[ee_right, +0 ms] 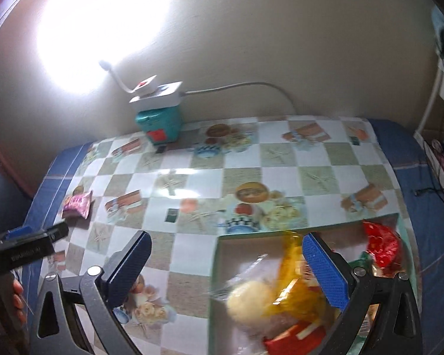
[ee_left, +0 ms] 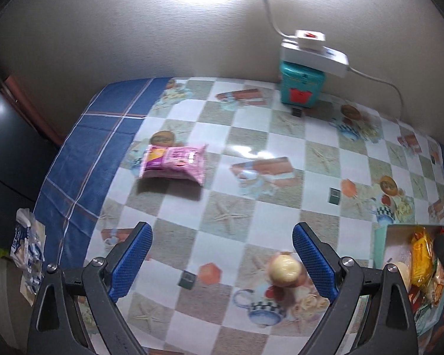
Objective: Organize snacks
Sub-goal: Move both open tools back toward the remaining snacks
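Left gripper (ee_left: 222,254): jaws spread wide, nothing between the pads, above the table (ee_left: 281,136).
Right gripper (ee_right: 225,266): jaws spread, empty, over the box's near-left corner.
Hard to read: labels on the wrappers are blurred; box cut off at frame edge.
Box (ee_right: 310,227): holds a yellow packet (ee_right: 293,269), a red packet (ee_right: 381,247), a pale round snack (ee_right: 248,298).
Loose: pink packet (ee_left: 174,162) and 1 round snack (ee_left: 284,269) on the table.
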`<state>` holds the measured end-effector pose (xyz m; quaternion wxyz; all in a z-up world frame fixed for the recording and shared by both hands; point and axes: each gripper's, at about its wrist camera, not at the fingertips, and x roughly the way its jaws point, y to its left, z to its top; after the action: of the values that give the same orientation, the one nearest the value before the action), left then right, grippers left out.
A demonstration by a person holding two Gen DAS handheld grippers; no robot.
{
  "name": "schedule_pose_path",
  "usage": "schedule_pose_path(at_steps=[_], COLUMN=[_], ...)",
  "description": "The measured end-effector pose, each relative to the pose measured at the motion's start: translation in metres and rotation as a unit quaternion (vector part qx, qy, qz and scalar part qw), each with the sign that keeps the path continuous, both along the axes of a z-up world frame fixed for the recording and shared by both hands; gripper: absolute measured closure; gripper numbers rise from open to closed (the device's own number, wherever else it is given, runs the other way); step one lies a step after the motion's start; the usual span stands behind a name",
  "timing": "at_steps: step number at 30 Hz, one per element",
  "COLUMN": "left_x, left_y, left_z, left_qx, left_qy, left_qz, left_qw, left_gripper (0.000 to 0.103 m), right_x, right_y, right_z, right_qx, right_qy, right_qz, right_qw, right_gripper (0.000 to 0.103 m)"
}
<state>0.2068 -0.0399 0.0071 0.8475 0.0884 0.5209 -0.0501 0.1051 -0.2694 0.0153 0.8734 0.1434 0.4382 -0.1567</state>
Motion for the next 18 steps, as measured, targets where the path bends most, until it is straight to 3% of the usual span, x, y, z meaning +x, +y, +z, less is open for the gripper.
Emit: schedule_pose_path(at_steps=[18], left_x=[0.015], left_y=[0.056], left_z=[-0.015], left_qx=[-0.014], left_qy=[0.013], left_qz=[0.023], left_qw=[0.9996], left_gripper=[0.007], right_x=[0.041], right_y=[0.069], right_z=[-0.033], right_qx=[0.007], right_qy=[0.044], right_qz=[0.061], right_qw=[0.997], right_gripper=[0.000])
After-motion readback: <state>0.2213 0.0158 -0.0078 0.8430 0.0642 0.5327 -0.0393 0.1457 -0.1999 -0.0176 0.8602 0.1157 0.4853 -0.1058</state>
